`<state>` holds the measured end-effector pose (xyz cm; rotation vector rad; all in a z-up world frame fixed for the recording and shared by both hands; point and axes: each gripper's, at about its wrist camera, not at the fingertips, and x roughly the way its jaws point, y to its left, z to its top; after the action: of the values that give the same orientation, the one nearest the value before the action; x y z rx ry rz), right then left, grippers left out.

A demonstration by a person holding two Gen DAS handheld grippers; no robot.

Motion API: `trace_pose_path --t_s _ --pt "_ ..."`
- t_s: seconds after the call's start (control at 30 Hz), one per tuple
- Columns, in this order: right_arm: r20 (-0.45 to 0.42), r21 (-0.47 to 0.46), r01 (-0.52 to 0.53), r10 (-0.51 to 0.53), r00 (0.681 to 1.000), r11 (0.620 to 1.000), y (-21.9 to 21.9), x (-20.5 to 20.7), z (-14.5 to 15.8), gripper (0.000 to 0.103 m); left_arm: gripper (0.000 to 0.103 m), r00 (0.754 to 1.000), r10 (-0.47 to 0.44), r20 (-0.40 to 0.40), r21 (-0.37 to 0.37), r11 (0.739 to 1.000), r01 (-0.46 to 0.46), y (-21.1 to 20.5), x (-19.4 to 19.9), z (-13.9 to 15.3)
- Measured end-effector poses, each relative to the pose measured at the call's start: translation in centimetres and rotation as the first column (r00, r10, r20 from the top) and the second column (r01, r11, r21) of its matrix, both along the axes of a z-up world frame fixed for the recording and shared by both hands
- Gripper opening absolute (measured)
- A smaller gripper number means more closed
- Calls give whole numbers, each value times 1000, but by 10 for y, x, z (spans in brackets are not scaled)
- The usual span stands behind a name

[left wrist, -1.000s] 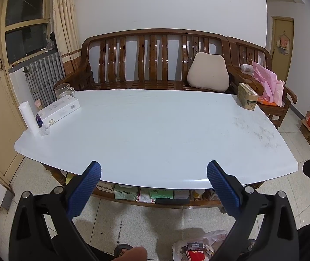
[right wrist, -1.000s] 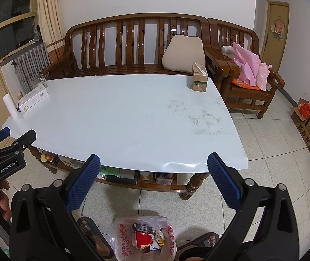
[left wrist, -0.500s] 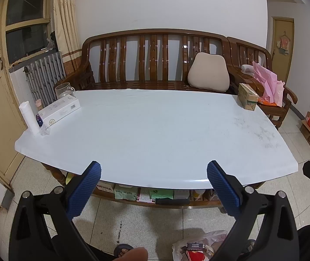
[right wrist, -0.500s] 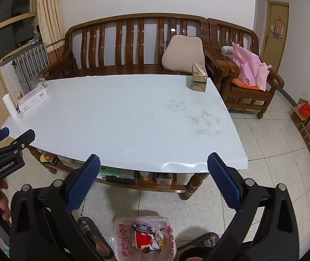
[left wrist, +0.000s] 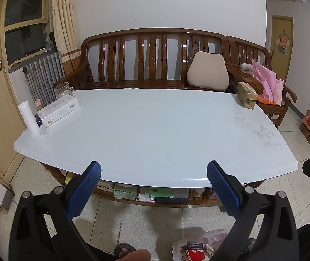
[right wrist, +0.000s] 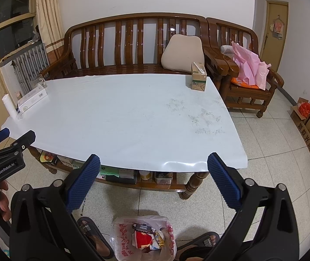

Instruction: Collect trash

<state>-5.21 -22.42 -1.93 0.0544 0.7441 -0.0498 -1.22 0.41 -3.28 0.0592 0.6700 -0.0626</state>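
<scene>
Both grippers shown spread wide, nothing held: left gripper (left wrist: 153, 180) and right gripper (right wrist: 153, 179) poised before near edge of worktop (right wrist: 122, 117). Trash bag (right wrist: 143, 237) seen on floor below right gripper, between sandalled feet, already holding wrappers. Drink carton (right wrist: 198, 77) left at far right corner of worktop; white box (left wrist: 58, 111) at far left. Step judged: between pickups. Next move judged: long reach by right gripper over worktop to carton.
</scene>
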Motion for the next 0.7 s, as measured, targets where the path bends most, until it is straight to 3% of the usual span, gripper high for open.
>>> trace_pose_path --t_s 0.7 --pt "15 -21 20 -19 1000 1000 3 -4 2 96 95 1000 -16 -6 14 1000 16 -2 0 -1"
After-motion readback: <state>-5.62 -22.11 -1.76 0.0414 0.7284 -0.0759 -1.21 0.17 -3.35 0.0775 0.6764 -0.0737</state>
